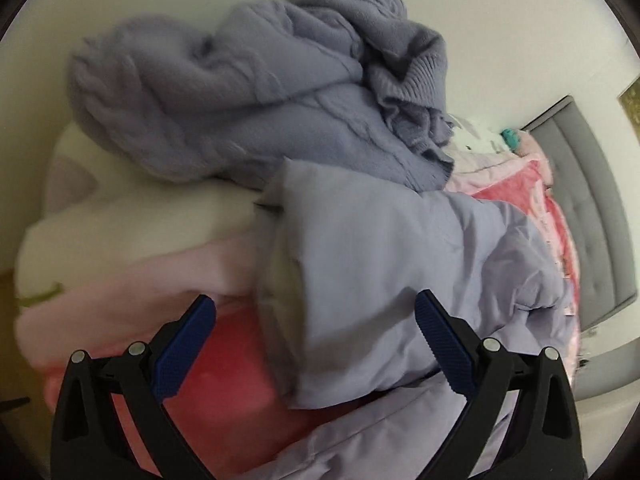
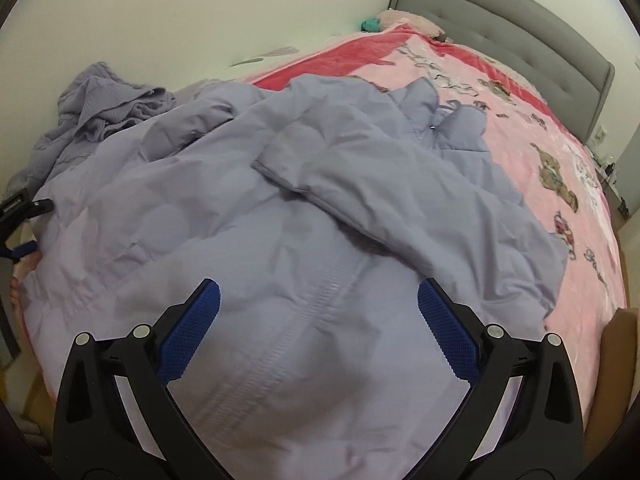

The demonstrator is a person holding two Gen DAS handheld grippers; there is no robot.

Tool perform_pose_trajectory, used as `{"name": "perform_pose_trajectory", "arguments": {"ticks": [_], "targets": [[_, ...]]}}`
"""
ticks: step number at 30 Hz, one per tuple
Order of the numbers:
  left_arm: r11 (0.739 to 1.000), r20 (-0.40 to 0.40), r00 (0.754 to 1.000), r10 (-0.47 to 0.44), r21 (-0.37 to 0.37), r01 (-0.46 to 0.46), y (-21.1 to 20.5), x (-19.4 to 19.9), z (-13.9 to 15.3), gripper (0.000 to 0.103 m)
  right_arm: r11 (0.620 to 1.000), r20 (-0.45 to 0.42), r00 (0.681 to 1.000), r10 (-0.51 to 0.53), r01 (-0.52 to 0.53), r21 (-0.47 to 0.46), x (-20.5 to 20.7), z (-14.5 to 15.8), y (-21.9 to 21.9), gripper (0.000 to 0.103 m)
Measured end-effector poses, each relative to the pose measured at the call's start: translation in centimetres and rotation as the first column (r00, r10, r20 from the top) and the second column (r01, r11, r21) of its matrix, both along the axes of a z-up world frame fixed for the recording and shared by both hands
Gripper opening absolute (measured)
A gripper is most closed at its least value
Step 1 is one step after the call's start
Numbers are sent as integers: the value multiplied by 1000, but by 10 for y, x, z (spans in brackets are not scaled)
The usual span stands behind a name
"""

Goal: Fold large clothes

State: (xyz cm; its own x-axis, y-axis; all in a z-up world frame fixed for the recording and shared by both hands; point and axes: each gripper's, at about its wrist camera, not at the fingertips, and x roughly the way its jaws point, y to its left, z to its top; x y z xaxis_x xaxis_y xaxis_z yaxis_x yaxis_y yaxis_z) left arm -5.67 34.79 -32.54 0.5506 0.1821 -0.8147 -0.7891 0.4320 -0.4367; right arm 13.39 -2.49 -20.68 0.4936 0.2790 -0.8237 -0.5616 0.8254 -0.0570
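Observation:
A lavender padded jacket (image 2: pixel 280 208) lies spread across the bed, zip seam toward me and one sleeve (image 2: pixel 380 184) folded over its front. Above its lower part hovers my right gripper (image 2: pixel 319 287), jaws wide open with nothing between the blue pads. My left gripper (image 1: pixel 316 304) is also open, over the jacket's folded edge (image 1: pixel 380 280) without pinching it. In the right wrist view the left gripper (image 2: pixel 40 224) shows at the jacket's far left side. A crumpled lavender knit sweater (image 1: pixel 248 92) lies beyond the jacket.
A pink cartoon-print blanket (image 2: pixel 540 140) covers the bed. The grey padded headboard (image 2: pixel 500 28) stands behind it, with a teal item (image 2: pixel 370 24) nearby. Folded white and pink items (image 1: pixel 120 240) are stacked under the sweater, against a pale wall (image 2: pixel 200 12).

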Motion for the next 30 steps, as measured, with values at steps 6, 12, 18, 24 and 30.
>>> {"name": "perform_pose_trajectory", "arguments": {"ticks": [6,12,18,24,30], "targets": [[998,7,1000,17,-62,-17,-2,16,-20,87,1000,-22,1000,-18,19,15,-4,3,19,95],[1000,-70,997,-31,-2,31,-13,38,-7,37,999,-45,999,-15,16,37,-9,9,24,95],[997,-35,998,-56,46,58,-17,60,36,19,1000,-38,999,1,0,31,-14,10,23,95],[972,138,981,-133,211,102,-27,110,134,18,999,-18,999,-41,42,22,-10,13,-2,95],[859,200,892,-406,416,298,-95,216,233,17,981,-54,982,-179,183,71,-2,15,-48,95]]}}
